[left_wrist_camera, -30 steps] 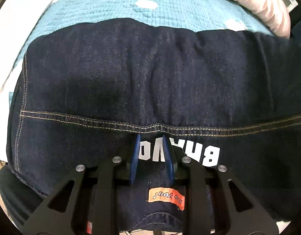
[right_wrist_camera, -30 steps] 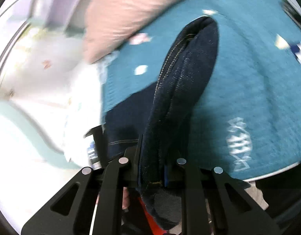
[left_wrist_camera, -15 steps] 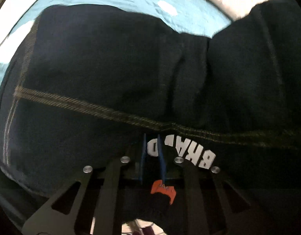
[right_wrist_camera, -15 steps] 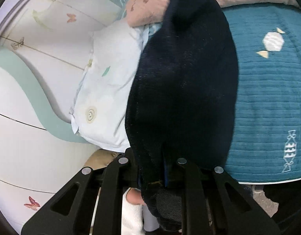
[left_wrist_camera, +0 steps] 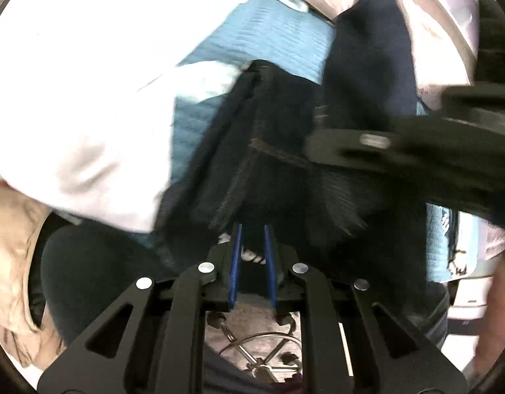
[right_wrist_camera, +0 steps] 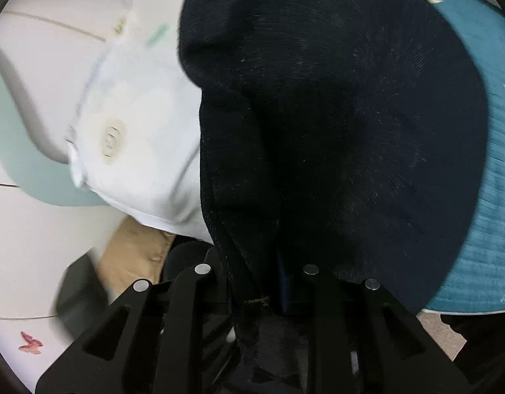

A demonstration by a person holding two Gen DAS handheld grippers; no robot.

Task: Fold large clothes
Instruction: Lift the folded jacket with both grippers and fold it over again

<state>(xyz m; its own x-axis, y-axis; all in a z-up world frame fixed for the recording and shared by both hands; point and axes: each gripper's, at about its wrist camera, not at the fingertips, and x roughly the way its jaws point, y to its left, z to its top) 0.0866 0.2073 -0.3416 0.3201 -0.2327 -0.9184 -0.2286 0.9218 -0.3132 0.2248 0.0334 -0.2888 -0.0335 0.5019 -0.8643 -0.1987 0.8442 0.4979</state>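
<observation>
We see the dark navy denim garment (right_wrist_camera: pixel 334 115) hanging forward of both tongs, the left tongs (left_wrist_camera: pixel 252 246) nipping its lettered edge, the right tongs (right_wrist_camera: pixel 268 282) opening around a thick fold above the teal quilted bed cover (right_wrist_camera: pixel 482 246).

Hardly anything here can be read. On the dark navy denim garment (left_wrist_camera: pixel 278 138), right behind the blue pads of the left gripper (left_wrist_camera: pixel 252 256), a few white printed letter shapes (left_wrist_camera: pixel 249 254) peek out, but the fabric folds over them and the blur leaves no letter clear enough to name. At the right edge of the left wrist view, the teal quilted bedspread (left_wrist_camera: pixel 272 32) carries a small white printed motif (left_wrist_camera: pixel 457 264), too smeared to tell whether it is lettering. In the right wrist view the white pillow (right_wrist_camera: pixel 144 131) bears a round yellowish emblem (right_wrist_camera: pixel 110 139), and its inside cannot be made out as text.
</observation>
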